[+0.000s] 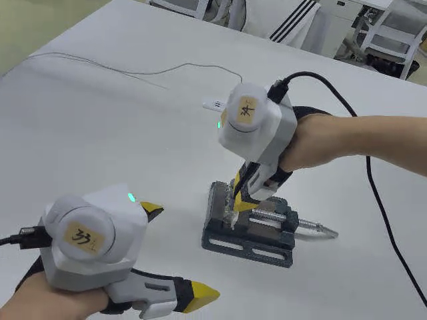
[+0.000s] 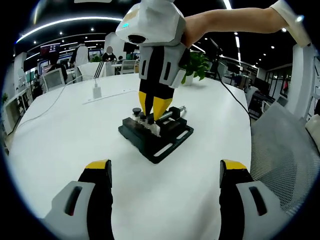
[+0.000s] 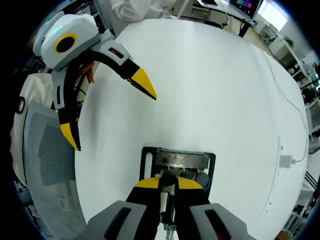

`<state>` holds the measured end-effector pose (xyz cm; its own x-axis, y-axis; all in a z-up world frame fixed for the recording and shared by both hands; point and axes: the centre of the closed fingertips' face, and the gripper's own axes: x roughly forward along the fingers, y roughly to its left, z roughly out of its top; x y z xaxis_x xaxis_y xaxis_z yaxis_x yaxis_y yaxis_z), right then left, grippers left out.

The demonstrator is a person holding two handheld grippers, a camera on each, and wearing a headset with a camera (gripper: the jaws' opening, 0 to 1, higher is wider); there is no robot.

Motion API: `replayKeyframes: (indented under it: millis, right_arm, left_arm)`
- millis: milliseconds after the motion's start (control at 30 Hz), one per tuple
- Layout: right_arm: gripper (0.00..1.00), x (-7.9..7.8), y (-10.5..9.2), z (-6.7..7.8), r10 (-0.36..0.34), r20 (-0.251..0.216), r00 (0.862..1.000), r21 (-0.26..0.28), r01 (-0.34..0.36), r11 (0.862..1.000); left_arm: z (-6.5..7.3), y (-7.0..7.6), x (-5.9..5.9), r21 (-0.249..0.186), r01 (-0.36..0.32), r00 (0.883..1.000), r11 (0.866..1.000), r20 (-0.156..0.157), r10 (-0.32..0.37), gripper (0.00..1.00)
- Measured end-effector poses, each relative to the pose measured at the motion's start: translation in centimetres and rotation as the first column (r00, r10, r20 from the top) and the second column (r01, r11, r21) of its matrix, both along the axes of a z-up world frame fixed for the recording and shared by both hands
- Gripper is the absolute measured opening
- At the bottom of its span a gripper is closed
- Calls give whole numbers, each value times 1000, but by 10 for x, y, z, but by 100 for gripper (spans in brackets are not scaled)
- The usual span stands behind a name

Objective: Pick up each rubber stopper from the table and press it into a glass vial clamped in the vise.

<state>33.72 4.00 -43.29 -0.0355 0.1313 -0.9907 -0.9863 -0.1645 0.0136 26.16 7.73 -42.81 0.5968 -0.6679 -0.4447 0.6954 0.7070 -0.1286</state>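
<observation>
A black vise [image 1: 248,235] stands on the white table. My right gripper [image 1: 237,200] points down into it, shut on a dark rubber stopper [image 3: 167,178] held over a glass vial between the vise jaws. A second stopper [image 3: 201,177] sits on top of a vial beside it, also seen as a dark cap [image 2: 136,111] left of the right gripper [image 2: 152,109]. My left gripper [image 1: 177,252] hovers open and empty at the near left, apart from the vise [image 2: 156,134]. Its yellow-tipped fingers [image 3: 145,86] are spread wide.
The vise's screw handle [image 1: 313,228] sticks out to the right. A thin cable [image 1: 133,70] crosses the far table to a white adapter [image 1: 215,105]. The right gripper's black cable [image 1: 373,193] trails right. A mesh chair [image 2: 285,150] stands at the table edge.
</observation>
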Motion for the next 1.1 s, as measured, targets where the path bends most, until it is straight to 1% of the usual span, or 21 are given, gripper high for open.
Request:
replayKeyframes:
  millis: [67, 100, 133, 200, 233, 300, 367, 400, 433, 467, 500, 533, 633, 667, 700, 733, 833, 933, 1100]
  right_arm:
    - [4, 0, 0, 0, -41, -9, 999, -12, 40, 999]
    - [4, 0, 1, 0, -34, -9, 999, -17, 33, 999]
    - [4, 0, 0, 0, -57, -13, 998, -28, 57, 998]
    - [4, 1, 1, 0, -75, -17, 997, -43, 74, 996]
    - [4, 1, 1, -1, -108, -20, 994, -53, 107, 993]
    - [4, 1, 1, 0, -127, -19, 992, -60, 126, 990]
    - [4, 0, 1, 0, -161, -15, 987, -67, 159, 985]
    - [4, 0, 1, 0, -160, -12, 987, -69, 159, 985]
    - [4, 0, 1, 0, -197, -7, 980, -76, 196, 978]
    - [5, -1, 1, 0, -186, -6, 983, -77, 185, 980]
    - [5, -1, 0, 0, -143, 3, 990, -90, 143, 986]
    - [5, -1, 0, 0, -119, 5, 993, -94, 119, 989]
    - [6, -2, -1, 0, -70, 8, 998, -92, 70, 993]
    - [6, -2, -1, 0, -11, 3, 1000, -83, 11, 996]
    - [6, -3, -1, 1, 11, 0, 1000, -74, -11, 997]
    - [7, -3, -3, 1, -8, -1, 1000, -72, 8, 997]
    - [7, -2, -2, 1, 25, -10, 1000, -45, -26, 999]
    - [8, -2, -2, 1, 32, -9, 999, -34, -32, 999]
    - [12, -3, -2, 3, 48, -12, 999, -18, -48, 999]
  left_arm:
    - [0, 1, 1, 4, 1, 1000, 1000, 2, -1, 87]
    - [1, 1, 2, 1, -1, 1000, 1000, 1, 1, 87]
    - [1, 1, 2, -1, -3, 1000, 1000, 1, 3, 87]
    - [1, 2, 3, -1, -4, 1000, 1000, 2, 4, 87]
    - [1, 2, 3, -2, -4, 1000, 1000, 2, 4, 87]
    - [1, 1, 3, -2, -2, 1000, 1000, 1, 2, 87]
    - [1, 1, 3, -3, -1, 1000, 1000, 0, 1, 87]
    - [1, 0, 3, -4, 0, 1000, 1000, 1, 0, 87]
    - [1, 0, 3, -4, 1, 1000, 1000, 0, -1, 87]
    - [1, -1, 2, -4, 2, 1000, 1000, 1, -2, 87]
    - [2, -1, 3, -5, 3, 1000, 1000, 4, -3, 87]
    - [2, -1, 3, -6, 4, 1000, 1000, 3, -4, 86]
    - [2, -1, 3, -4, 4, 1000, 1000, 3, -4, 86]
    - [3, -1, 3, -6, 1, 1000, 1000, 4, -1, 86]
    - [3, 0, 3, -7, 0, 1000, 1000, 4, 0, 86]
    - [3, 0, 3, -6, -1, 1000, 1000, 3, 1, 86]
    - [1, 1, 2, -5, -4, 1000, 1000, -3, 4, 86]
    - [0, 1, 1, -5, -4, 1000, 1000, -6, 4, 86]
    - [-1, -1, 1, -4, -2, 1000, 1000, -9, 2, 86]
